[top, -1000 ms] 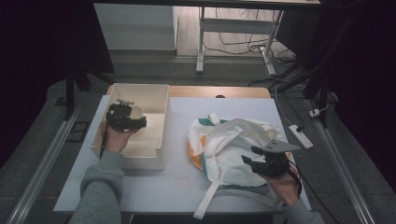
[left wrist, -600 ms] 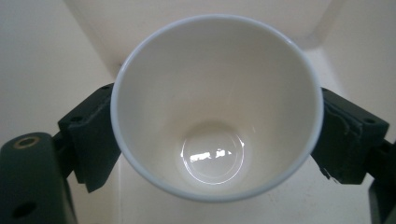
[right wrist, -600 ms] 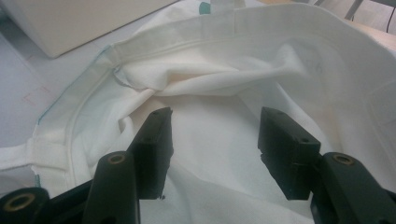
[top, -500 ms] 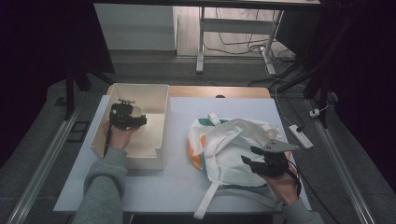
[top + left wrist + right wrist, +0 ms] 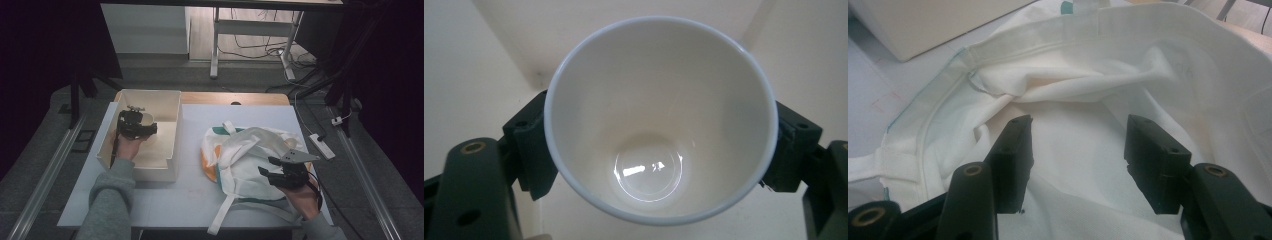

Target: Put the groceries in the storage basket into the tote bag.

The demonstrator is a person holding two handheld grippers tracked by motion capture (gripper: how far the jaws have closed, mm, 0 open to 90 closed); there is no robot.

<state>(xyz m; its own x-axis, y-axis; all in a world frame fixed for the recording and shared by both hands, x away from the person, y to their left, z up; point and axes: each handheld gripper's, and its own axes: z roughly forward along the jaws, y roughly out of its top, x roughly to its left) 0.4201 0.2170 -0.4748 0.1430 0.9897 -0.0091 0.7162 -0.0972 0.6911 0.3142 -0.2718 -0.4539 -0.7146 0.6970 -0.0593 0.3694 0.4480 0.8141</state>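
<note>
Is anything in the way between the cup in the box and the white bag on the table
The cup sits between the closing left gripper pads inside the box. The box's right wall stands between it and the bag, so it probably has to be lifted over. The table between them is bare.

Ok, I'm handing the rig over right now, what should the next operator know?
Left tongs: inside the cream bin; jaws have just been closing around the white cup, and the pads look pressed on its wall.
Right tongs: open at the mouth of the white bag, gripping nothing.
Done: cup gripped.
Left: lift it out of the bin, probably into the bag.
</note>
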